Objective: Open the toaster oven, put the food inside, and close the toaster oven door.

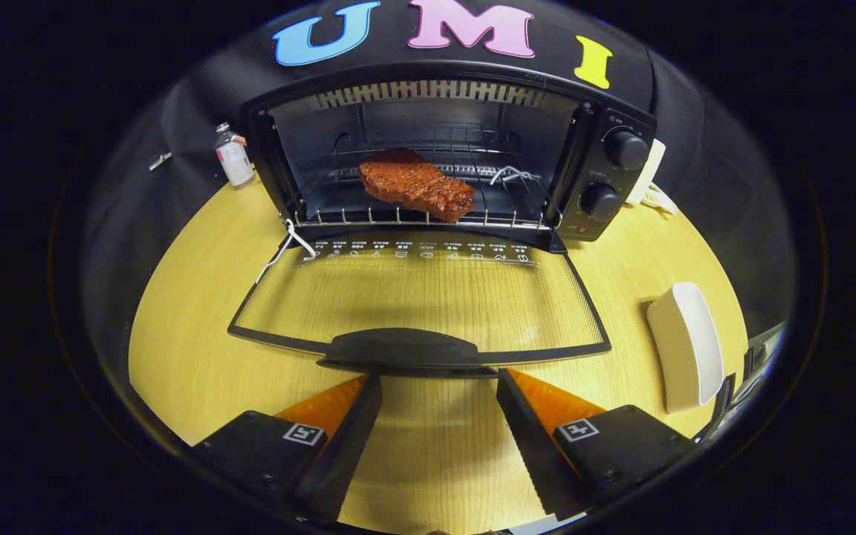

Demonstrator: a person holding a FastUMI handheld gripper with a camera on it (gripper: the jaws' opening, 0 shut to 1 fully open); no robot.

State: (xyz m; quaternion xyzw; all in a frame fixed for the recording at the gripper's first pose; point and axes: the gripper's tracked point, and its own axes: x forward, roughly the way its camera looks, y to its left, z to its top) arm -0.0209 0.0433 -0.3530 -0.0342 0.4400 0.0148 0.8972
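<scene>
1. Black metal toaster oven (443, 96) stands at the far edge of the light wooden tabletop (198, 312), against the booth wall. You see two round black knobs (626, 148) stacked on its right-hand control panel.
2. Note that the glass oven door (428, 297) is fully open and lies flat toward you, its dark handle (402, 348) at the near end, just ahead of the fingertips.
3. Locate the food: a reddish-brown slab of grilled meat (417, 186) rests on the wire rack (420, 217) inside the oven cavity, near the front of the rack and well beyond the fingers.
4. Check the gripper (439, 379): your jaws stand apart and hold nothing, with bare tabletop between them. The tips sit just short of the door handle, one to each side of its middle; contact cannot be confirmed.
5. Observe a white cord (283, 253) hanging from the left front corner of the rack.
6. Observe a small white bottle (233, 156) at the far left of the tabletop, beside the oven.
7. Observe a white rectangular dish (688, 345) near the right edge of the tabletop, well apart from the door.
</scene>
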